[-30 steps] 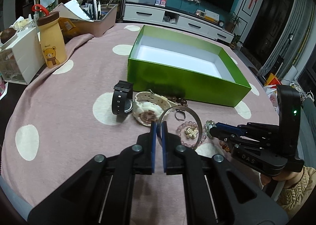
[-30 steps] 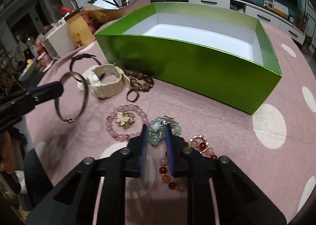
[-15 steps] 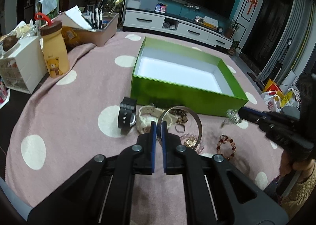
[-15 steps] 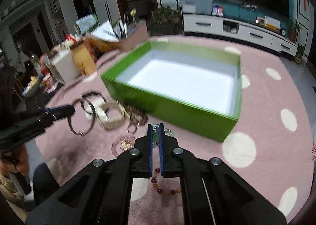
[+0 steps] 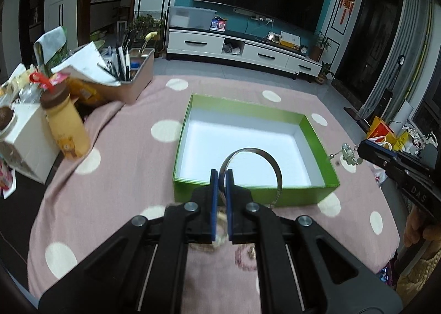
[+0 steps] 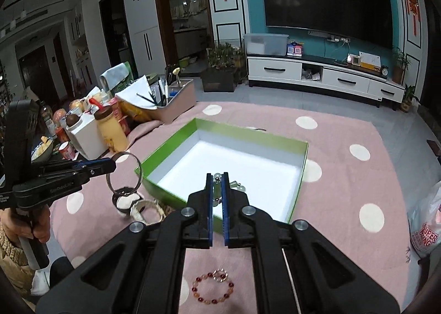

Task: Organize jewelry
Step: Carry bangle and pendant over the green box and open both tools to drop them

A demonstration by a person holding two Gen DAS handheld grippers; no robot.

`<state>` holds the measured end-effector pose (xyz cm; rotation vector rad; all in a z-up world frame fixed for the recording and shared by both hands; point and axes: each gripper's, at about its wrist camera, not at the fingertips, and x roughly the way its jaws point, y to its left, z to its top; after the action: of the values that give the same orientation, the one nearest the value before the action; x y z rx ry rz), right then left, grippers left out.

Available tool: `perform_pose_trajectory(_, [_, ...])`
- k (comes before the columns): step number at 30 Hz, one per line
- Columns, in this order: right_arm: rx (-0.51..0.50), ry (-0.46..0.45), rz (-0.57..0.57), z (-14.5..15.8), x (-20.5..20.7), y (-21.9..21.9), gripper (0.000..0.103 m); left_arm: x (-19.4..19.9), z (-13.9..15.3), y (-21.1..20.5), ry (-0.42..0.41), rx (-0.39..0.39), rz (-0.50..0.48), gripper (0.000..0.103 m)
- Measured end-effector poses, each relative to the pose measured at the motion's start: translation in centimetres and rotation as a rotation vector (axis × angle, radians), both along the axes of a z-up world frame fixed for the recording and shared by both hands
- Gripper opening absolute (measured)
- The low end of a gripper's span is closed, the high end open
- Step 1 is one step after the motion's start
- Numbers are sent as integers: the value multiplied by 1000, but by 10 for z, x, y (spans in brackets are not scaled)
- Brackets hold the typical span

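The left hand-held gripper [image 5: 221, 176] is closed on the rim of a thin metal bangle [image 5: 252, 173], which stands up as a hoop in front of the pads, over the near wall of the green box [image 5: 317, 132]. A bangle like this is probably light, rigid and slick, so a pinch across the band at one spot, as here, likely holds it, though it may swivel between the pads.

The right hand-held gripper [image 6: 217, 180] is clamped on a pale green bead bracelet [image 6: 217, 190], whose beads and small chain dangle past the fingertips above the box's white floor. Strung beads are limp and swing freely; gripping a cluster of beads rather than the thread seems safer.

On the counter [image 6: 344, 176], at six o'clock from the right gripper, lies a red bead bracelet [image 6: 213, 287]; watches [image 6: 132, 201] lie at nine o'clock of the box.
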<state>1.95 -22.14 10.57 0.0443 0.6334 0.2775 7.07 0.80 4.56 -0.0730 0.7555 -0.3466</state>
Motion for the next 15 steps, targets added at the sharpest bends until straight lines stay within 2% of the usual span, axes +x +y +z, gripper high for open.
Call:
perform_pose_trajectory(8, [9,10,-4,-2,29,-6,5,42,10,-18,0,34,9,5])
perform_pose_trajectory(15, [14,40,-4,-16,53,-11,5,73,2,-33,23,55,8,5])
